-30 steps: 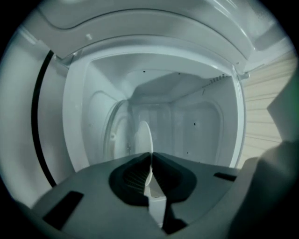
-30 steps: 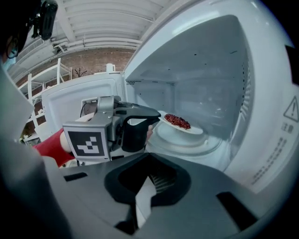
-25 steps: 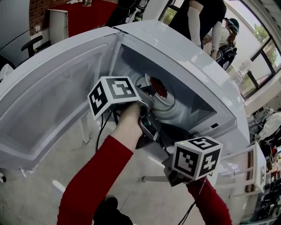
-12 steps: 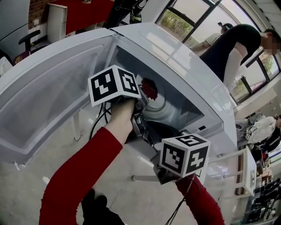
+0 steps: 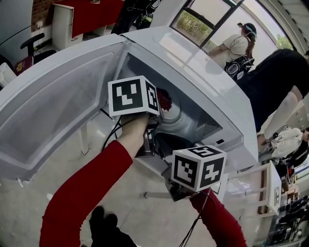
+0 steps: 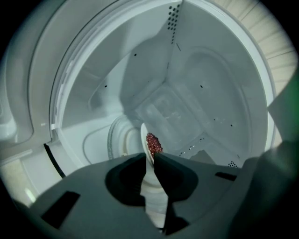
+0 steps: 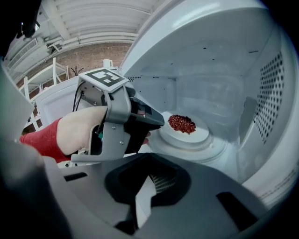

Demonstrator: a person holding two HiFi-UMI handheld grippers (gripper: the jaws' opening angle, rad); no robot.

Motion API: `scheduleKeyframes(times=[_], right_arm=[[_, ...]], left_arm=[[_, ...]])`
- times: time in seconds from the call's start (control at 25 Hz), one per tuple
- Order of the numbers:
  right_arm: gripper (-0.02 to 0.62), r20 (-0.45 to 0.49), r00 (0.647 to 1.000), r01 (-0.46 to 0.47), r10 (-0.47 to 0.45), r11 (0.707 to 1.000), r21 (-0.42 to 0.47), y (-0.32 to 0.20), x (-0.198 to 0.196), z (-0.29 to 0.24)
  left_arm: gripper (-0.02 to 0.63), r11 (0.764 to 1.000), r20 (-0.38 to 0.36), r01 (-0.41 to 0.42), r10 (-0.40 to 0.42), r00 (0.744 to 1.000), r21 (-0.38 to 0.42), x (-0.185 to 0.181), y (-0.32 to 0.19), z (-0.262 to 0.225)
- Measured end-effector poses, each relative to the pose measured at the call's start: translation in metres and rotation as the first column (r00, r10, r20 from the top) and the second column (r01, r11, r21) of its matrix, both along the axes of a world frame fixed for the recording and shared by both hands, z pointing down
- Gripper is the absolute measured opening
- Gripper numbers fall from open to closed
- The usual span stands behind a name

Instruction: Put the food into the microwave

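Observation:
The white microwave (image 5: 207,82) stands with its door (image 5: 53,101) swung wide open to the left. Inside, a white plate (image 7: 187,133) with a small heap of red food (image 7: 181,123) rests on the glass turntable (image 7: 210,148). My left gripper (image 6: 153,156) reaches into the cavity and is shut on the plate's near rim, with the red food (image 6: 153,144) just beyond its tips. In the right gripper view the left gripper (image 7: 161,122) touches the plate's left edge. My right gripper (image 7: 148,179) hovers at the cavity's mouth, shut and holding nothing.
People stand behind the microwave at the back right (image 5: 241,43), near the windows. A white frame (image 5: 270,188) stands to the right of the microwave. A red cabinet (image 5: 91,14) and a chair (image 5: 34,46) are at the far left. The perforated side wall (image 7: 273,93) is on the cavity's right.
The left gripper's marker cube has turned and shifted slightly right while staying at the plate. The right gripper has drifted a little left. The people behind have moved.

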State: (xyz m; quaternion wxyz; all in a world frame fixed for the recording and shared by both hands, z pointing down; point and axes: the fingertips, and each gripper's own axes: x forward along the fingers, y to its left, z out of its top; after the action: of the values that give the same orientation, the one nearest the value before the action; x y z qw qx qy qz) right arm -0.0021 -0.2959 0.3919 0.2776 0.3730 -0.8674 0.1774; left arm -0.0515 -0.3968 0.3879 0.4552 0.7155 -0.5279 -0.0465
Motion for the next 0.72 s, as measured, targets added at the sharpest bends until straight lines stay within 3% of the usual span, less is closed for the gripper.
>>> scheduleKeyframes(times=[0.44, 0.72], right_arm=[[0.012, -0.010, 1.000, 0.002, -0.002, 1.000, -0.008, -0.0004, -0.0031, -0.0023], [0.014, -0.014, 1.000, -0.004, 0.004, 1.000, -0.016, -0.0011, 0.0004, -0.0035]], left_arm=[[0.069, 0.999, 0.183, -0.025, 0.021, 0.983, 0.022, -0.0015, 0.0010, 0.0006], [0.084, 0.998, 0.311, -0.015, -0.007, 0.950, 0.067, -0.0080, -0.0061, -0.0058]])
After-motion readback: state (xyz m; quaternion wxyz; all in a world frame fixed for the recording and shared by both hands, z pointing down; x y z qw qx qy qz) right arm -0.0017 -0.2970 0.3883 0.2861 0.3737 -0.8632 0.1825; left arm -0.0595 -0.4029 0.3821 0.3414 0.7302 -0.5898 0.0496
